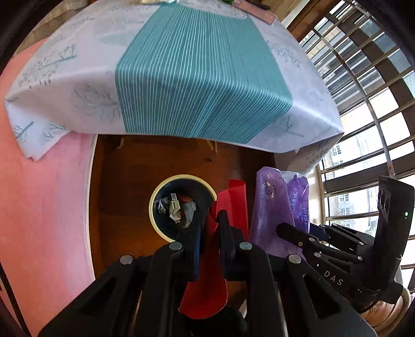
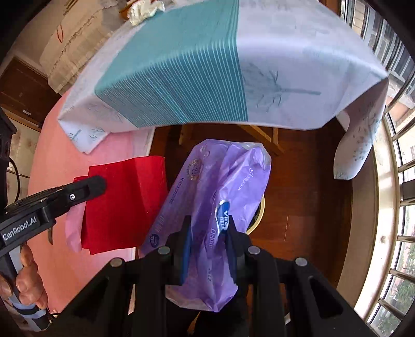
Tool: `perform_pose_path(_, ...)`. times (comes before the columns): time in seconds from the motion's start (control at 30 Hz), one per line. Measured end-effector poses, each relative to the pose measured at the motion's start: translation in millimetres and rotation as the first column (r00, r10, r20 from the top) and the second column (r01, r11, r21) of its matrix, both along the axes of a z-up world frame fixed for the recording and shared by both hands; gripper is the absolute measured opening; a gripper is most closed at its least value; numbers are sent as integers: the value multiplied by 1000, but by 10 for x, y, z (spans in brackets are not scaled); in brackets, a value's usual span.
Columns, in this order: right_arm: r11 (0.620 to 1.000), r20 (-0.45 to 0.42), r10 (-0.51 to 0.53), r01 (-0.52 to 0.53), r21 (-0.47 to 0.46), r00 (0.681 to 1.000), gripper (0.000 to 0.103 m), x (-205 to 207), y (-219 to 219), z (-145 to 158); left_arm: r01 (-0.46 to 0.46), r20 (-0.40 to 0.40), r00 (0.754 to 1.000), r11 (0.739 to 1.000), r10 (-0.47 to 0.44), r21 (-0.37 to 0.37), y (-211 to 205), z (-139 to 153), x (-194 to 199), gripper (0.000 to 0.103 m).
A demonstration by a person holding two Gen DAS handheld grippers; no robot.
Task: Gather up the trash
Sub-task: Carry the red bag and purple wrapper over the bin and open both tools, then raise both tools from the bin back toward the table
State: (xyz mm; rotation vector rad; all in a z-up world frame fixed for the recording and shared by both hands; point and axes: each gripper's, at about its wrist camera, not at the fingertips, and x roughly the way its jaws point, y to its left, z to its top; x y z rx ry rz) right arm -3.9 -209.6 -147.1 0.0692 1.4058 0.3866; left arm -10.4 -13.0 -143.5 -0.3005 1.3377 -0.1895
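My left gripper [image 1: 208,224] is shut on a red paper sheet [image 1: 228,204] and holds it above the floor, just right of a round waste bin [image 1: 158,204] with crumpled trash inside. My right gripper [image 2: 207,228] is shut on a purple plastic tissue wrapper [image 2: 220,176], held over the bin, whose cream rim [image 2: 259,215] peeks out behind it. The right gripper [image 1: 298,233] and the wrapper [image 1: 275,207] show at the right of the left wrist view. The left gripper [image 2: 98,185] and red sheet [image 2: 124,202] show at the left of the right wrist view.
A table under a white and teal striped cloth [image 1: 197,77] stands just beyond the bin, its wooden legs [image 2: 275,140] over the dark wood floor [image 1: 124,181]. A pink mat [image 1: 44,194] lies at the left. Barred windows [image 1: 363,103] line the right. Crumpled paper [image 2: 145,10] lies on the table's far end.
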Motion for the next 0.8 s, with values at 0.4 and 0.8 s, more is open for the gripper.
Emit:
perform_pose_path(0.4, 997, -100, -75, 71, -44, 992, 27, 129, 184, -2308, 23, -61, 998, 1000, -22, 12, -60, -2363, 135, 15)
perform_pose_path(0.8, 999, -160, -42, 38, -29, 986, 67, 280, 301, -3247, 33, -56, 998, 999, -32, 25, 45, -3225, 205, 83)
